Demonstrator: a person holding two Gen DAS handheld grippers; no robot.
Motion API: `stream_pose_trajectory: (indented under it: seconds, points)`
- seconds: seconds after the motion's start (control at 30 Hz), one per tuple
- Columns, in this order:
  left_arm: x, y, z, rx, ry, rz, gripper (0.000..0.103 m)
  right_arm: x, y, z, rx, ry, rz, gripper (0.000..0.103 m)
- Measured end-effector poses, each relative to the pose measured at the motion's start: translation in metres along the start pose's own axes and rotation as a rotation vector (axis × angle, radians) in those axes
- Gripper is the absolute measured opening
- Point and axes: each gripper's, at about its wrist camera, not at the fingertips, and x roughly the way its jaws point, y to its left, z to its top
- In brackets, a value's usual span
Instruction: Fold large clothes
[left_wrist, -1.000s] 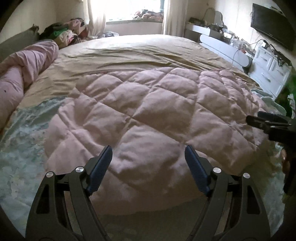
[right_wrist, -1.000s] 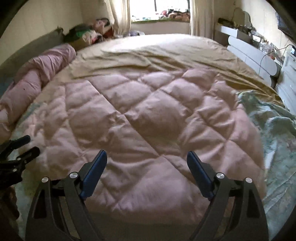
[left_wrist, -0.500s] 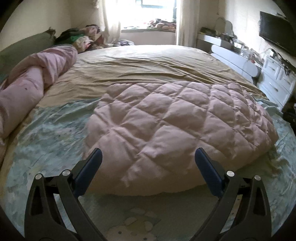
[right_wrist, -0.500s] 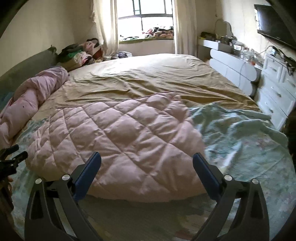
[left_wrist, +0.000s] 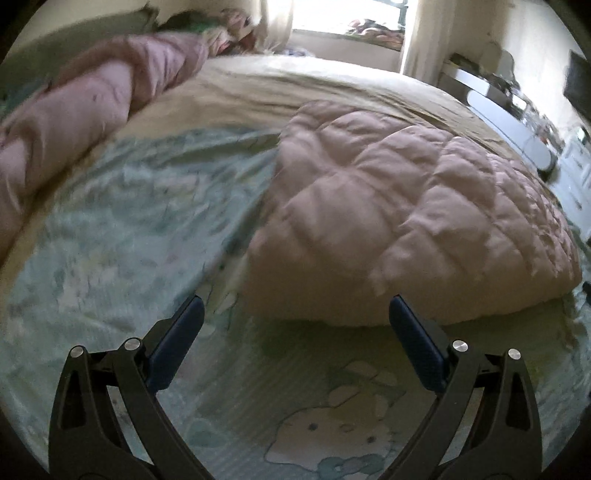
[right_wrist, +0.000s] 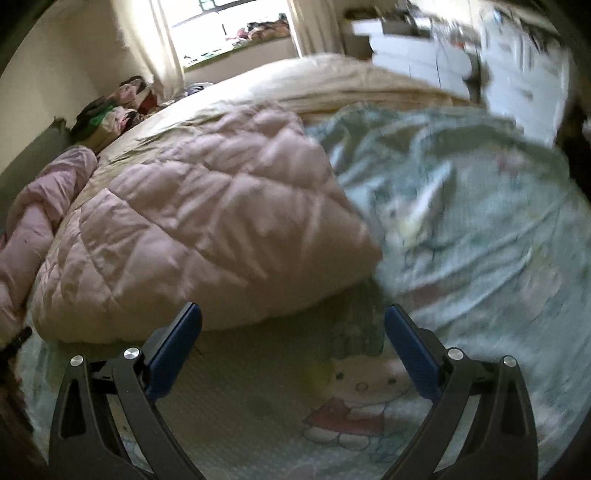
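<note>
A pink quilted padded garment (left_wrist: 406, 214) lies folded in a thick block on the bed; it also shows in the right wrist view (right_wrist: 207, 229). My left gripper (left_wrist: 295, 332) is open and empty, held just short of the block's near left corner, above the sheet. My right gripper (right_wrist: 293, 332) is open and empty, just short of the block's near right corner. Both views are blurred by motion.
A pale green cartoon-print sheet (left_wrist: 129, 229) covers the near bed, with a tan sheet (left_wrist: 295, 85) beyond. A rolled pink duvet (left_wrist: 85, 107) lies along the left. Piled clothes (right_wrist: 110, 110) sit by the window. White drawers (right_wrist: 424, 55) stand at the right.
Both grippers have pulled back from over the garment and swung apart, the left toward its left corner, the right toward its right corner. The garment lies still. Both stay open.
</note>
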Motion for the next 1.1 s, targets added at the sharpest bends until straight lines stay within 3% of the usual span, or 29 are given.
stream_pose_trajectory:
  seconds: [0.17,0.33,0.67,0.97,1.03,1.1]
  points:
    - [0.018,0.025,-0.004,-0.132,0.067,-0.110,0.094,0.024,-0.014,0.002,0.099,0.034,0.068,0.099]
    - [0.034,0.023,0.003,-0.148,0.104,-0.177,0.094,0.048,-0.022,0.018,0.196,0.055,0.175,0.099]
    - [0.074,0.025,0.034,-0.288,0.166,-0.349,0.094,0.088,-0.035,0.048,0.313,0.133,0.266,0.099]
    - [0.102,0.027,0.045,-0.380,0.200,-0.402,0.095,0.115,-0.048,0.064,0.422,0.165,0.358,0.099]
    - [0.104,0.026,0.046,-0.411,0.189,-0.405,0.095,0.112,-0.042,0.072,0.412,0.154,0.360,0.094]
    - [0.101,0.022,0.047,-0.431,0.164,-0.404,0.094,0.105,-0.033,0.079,0.382,0.134,0.370,0.065]
